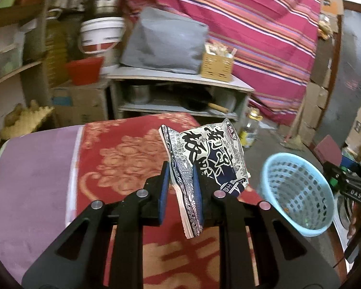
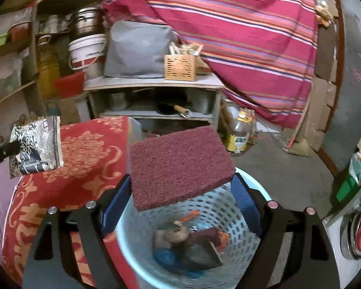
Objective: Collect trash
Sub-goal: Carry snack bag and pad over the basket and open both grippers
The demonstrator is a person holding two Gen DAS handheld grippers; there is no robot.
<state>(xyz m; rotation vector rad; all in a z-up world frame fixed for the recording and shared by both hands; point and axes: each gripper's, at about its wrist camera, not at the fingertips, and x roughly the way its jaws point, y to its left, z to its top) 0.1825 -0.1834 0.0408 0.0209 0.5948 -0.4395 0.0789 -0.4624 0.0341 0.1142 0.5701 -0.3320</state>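
A table under a red cloth (image 1: 122, 159) patterned in orange, with a pale purple cloth (image 1: 33, 180) at its left end, fills the foreground of a cluttered storeroom. Wooden shelves (image 1: 14, 72) line the left wall. Beside them stand one white bucket (image 1: 101, 36) and one red tub (image 1: 84, 68). Further right a low grey cabinet (image 1: 180, 89) carries one grey bag (image 1: 163, 45) and one bamboo box (image 1: 216, 67). A striped pink sheet (image 1: 248, 26) hangs behind, one bottle (image 1: 250, 130) stands on the concrete floor, and cardboard boxes (image 1: 317, 101) are stacked at the right.

The left gripper (image 1: 180, 187) is clamped narrowly on one black-and-white wrapper (image 1: 204, 163), held above the red cloth. Right of it sits one light-blue basket (image 1: 298, 192) at the table's edge, with several scraps in the bottom; how many cannot be told. The right gripper (image 2: 180, 207) holds one maroon scouring pad (image 2: 180, 166) between widely spread fingers, directly over the basket.
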